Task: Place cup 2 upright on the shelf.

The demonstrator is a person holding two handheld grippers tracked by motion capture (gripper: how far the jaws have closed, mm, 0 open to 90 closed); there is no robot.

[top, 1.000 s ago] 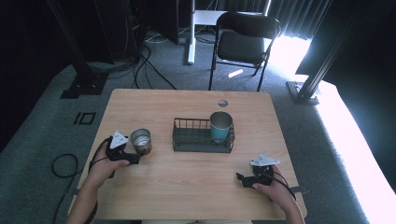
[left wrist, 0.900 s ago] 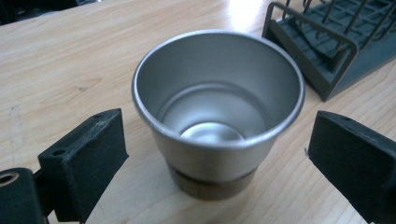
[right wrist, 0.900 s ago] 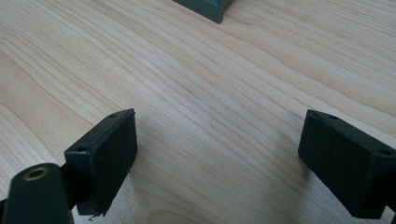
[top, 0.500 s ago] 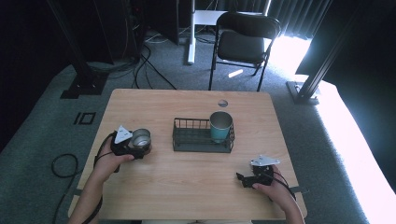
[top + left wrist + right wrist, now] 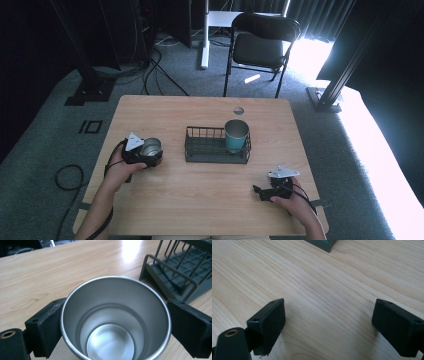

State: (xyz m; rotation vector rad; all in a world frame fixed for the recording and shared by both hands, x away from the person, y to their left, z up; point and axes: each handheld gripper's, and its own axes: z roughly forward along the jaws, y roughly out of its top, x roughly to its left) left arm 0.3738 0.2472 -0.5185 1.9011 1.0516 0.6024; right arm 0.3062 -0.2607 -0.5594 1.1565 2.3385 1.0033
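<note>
Over toward the desk's [image 5: 200, 195] left edge, your left tongs [image 5: 148, 152] are clamped on the steel cup [image 5: 150, 147], one black pad pressed against each side of its wall. Looking down the left gripper view, the steel cup [image 5: 115, 319] stands mouth-up between those pads, its shiny inside bare, and the dark wire rack [image 5: 175, 272] sits just beyond it to the right. From above, that wire rack [image 5: 216, 150] lies at the middle of the desk with a teal cup [image 5: 236, 135] standing upright in its right end. Down by the near right corner, your right tongs [image 5: 260, 192] rest low over the wood, jaws spread wide with nothing between them but bare grain in the right gripper view, well apart from the rack.
</note>
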